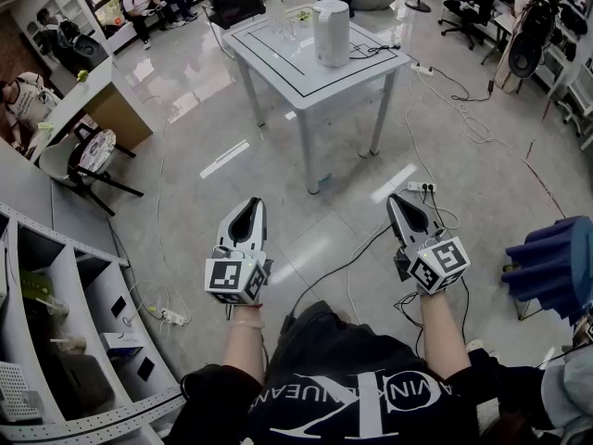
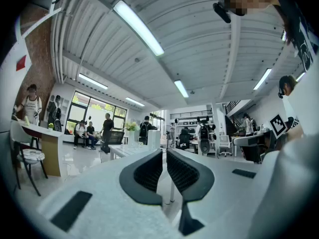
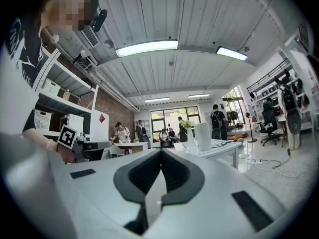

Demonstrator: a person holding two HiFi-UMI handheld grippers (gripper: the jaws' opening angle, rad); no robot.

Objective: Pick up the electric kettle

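At twelve o'clock in the head view, well apart from both grippers, the electric kettle stands upright on the white table, its long axis vertical; which way its spout or handle faces I cannot tell. It looks stiff and smooth-sided, probably slippery and heavier if filled, so the handle seems the safest hold. The left gripper at seven o'clock and the right gripper at four o'clock both have jaws together on nothing

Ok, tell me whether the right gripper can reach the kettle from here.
Probably not: the kettle stands on the table, far across the floor from the right gripper. Nothing tall stands between; walk closer first.
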